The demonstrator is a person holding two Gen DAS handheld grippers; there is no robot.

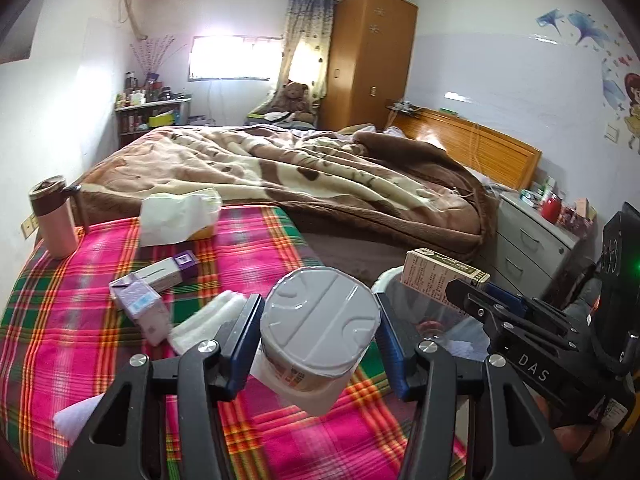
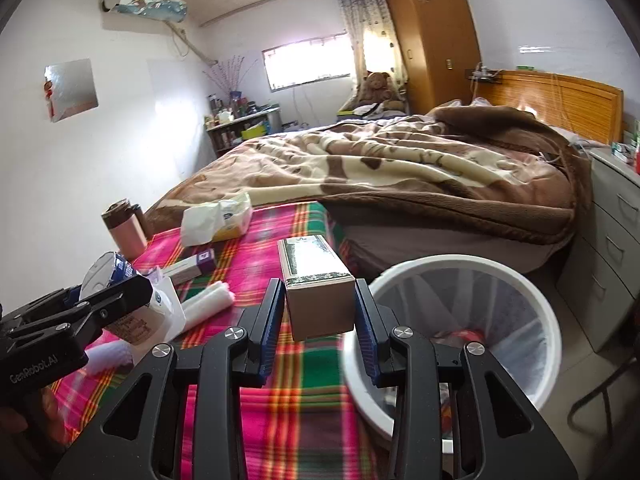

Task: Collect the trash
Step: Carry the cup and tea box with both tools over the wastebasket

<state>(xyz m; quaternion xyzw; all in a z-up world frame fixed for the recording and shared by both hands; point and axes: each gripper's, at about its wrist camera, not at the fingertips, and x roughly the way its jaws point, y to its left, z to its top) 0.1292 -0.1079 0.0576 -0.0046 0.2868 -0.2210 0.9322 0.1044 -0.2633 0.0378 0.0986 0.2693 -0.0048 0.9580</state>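
Grey-lidded white cup (image 1: 316, 332) pinched in left fingers (image 1: 244, 344); brown cardboard box (image 2: 316, 288) pinched in right fingers (image 2: 366, 328).

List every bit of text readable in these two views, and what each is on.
"DAS": on the right gripper body.
"GenRobot.AI": on the left gripper body.
Print on the carton held by the right gripper: too small to read.
Label on the cup held by the left gripper: blurred.
Purple boxes: unreadable.
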